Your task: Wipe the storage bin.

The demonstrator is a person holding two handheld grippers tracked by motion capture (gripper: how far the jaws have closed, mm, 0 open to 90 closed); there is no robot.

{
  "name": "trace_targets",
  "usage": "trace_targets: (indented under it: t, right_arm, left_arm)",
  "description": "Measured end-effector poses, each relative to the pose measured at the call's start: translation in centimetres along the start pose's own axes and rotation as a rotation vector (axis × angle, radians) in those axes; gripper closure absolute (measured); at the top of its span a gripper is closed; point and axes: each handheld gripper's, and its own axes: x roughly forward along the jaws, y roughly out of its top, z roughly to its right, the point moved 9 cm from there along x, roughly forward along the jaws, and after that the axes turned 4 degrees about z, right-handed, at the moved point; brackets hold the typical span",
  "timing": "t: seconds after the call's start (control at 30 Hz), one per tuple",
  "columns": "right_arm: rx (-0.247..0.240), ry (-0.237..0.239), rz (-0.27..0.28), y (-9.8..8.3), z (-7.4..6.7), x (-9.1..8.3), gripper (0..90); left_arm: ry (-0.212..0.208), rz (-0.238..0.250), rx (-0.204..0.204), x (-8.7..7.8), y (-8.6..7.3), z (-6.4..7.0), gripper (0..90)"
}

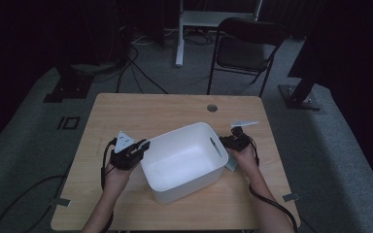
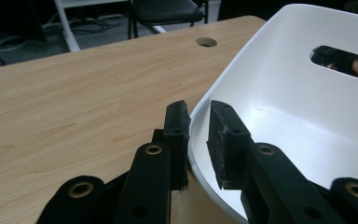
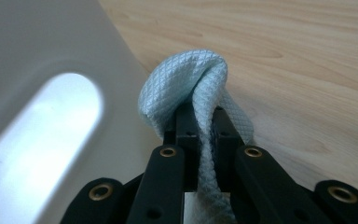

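A white plastic bin point(image 1: 189, 187) sits askew in the middle of the wooden table point(image 1: 126, 111). My left gripper point(image 1: 144, 144) is at its left rim. In the left gripper view the gripper point(image 2: 198, 116) straddles the bin's rim point(image 2: 284, 93), one jaw outside and one inside, shut on it. My right gripper point(image 1: 230, 145) is at the bin's right wall. In the right gripper view it point(image 3: 203, 116) is shut on a pale blue waffle-weave cloth point(image 3: 186, 79), which bulges over the fingertips beside the bin wall point(image 3: 51, 46) and its handle slot point(image 3: 42, 135).
A round cable hole point(image 1: 212, 108) lies near the table's far edge. Behind the table stand a black folding chair point(image 1: 245, 48) and a white desk leg point(image 1: 179, 34). Cables run across the grey floor. Bare tabletop point(image 2: 74, 93) stretches left of the bin.
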Motion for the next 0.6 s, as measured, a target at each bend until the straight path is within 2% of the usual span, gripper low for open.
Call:
trace_targets:
  t: [0.1, 0.2, 0.27, 0.3, 0.33, 0.47, 0.6]
  right_arm:
    - [0.012, 0.000, 0.031, 0.1, 0.0, -1.2, 85.5]
    - [0.026, -0.002, 0.063, 0.2, -0.1, -2.5, 85.5]
    - [0.027, -0.001, 0.068, 0.2, -0.1, -2.8, 85.5]
    - [0.025, -0.003, 0.076, 0.2, -0.2, -3.2, 85.5]
    - [0.024, -0.010, 0.087, 0.2, -0.3, -4.0, 85.5]
    - [0.021, -0.016, 0.101, 0.1, -0.5, -5.0, 85.4]
    - [0.030, -0.022, 0.100, -0.3, -0.6, -5.5, 85.4]
  left_arm:
    - [-0.027, -0.006, 0.001, 0.0, 0.1, -0.1, 77.6]
    - [-0.051, 0.014, -0.001, -0.2, 0.5, -0.5, 77.6]
    - [-0.063, 0.023, -0.003, -0.2, 0.7, -0.5, 76.6]
    - [-0.089, 0.033, 0.000, -0.3, 1.1, -0.7, 76.6]
    - [-0.100, 0.035, -0.001, -0.3, 1.2, -0.9, 74.4]
    - [-0.141, 0.050, -0.007, -0.2, 1.6, -1.1, 70.5]
    - [-0.199, 0.034, -0.004, 0.3, 1.6, -0.8, 67.0]
